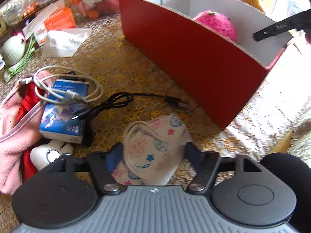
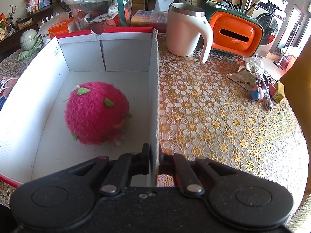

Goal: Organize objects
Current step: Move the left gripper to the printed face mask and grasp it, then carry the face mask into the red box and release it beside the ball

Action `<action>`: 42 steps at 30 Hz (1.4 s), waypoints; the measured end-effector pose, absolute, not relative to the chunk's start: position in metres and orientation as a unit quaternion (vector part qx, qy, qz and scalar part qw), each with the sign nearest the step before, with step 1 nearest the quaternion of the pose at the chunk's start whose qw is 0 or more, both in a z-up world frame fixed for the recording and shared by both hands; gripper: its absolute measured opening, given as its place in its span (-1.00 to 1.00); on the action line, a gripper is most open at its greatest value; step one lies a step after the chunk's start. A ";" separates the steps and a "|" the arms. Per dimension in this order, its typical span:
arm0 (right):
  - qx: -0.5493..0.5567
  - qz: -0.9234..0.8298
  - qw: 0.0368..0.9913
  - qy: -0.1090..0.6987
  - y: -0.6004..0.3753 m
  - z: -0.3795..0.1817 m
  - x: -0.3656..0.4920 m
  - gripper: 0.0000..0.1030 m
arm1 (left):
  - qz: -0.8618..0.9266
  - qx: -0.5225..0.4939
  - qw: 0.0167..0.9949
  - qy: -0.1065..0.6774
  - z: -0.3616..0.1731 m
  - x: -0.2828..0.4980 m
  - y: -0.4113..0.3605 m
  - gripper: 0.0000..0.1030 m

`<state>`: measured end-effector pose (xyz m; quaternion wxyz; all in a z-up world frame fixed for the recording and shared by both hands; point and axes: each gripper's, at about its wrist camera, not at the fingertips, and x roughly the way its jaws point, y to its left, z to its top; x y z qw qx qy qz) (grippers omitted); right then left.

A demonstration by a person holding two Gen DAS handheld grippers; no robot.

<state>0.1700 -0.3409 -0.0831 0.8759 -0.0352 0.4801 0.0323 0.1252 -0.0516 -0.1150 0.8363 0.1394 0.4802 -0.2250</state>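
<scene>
A small patterned cloth pouch (image 1: 155, 136) with stars lies on the gold lace tablecloth, close in front of a red cardboard box (image 1: 184, 54). My left gripper (image 1: 153, 149) straddles the pouch, and both fingers touch its sides. A fuzzy pink plush fruit (image 2: 95, 112) with green leaves sits on the white floor inside the box; the left wrist view shows the plush fruit (image 1: 219, 26) over the red wall. My right gripper (image 2: 154, 161) is shut on the box's right wall (image 2: 154, 97), one finger inside and one outside.
Left of the pouch lie a black USB cable (image 1: 116, 104), a white cable (image 1: 68, 89) on a blue carton (image 1: 62, 112) and pink fabric (image 1: 11, 136). Right of the box stand a white mug (image 2: 184, 31), an orange tissue holder (image 2: 235, 35) and foil wrappers (image 2: 246, 73).
</scene>
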 end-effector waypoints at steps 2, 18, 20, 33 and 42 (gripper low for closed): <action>-0.035 0.032 0.876 0.481 -0.341 -0.084 0.170 -0.91 | -0.227 0.141 0.837 0.477 -0.113 0.124 -0.052 -0.32; -0.035 0.032 0.875 0.481 -0.340 -0.085 0.169 -0.92 | -0.204 0.079 0.842 0.494 -0.078 0.125 -0.044 -0.81; -0.037 0.032 0.875 0.481 -0.340 -0.085 0.169 -0.92 | -0.203 0.071 0.844 0.492 -0.065 0.126 -0.045 -0.81; -0.035 0.032 0.875 0.482 -0.340 -0.084 0.169 -0.92 | -0.250 0.047 0.854 0.453 0.019 0.152 -0.093 -0.81; -0.033 0.033 0.875 0.483 -0.339 -0.084 0.170 -0.92 | -0.294 0.087 0.844 0.441 0.017 0.166 -0.165 -0.81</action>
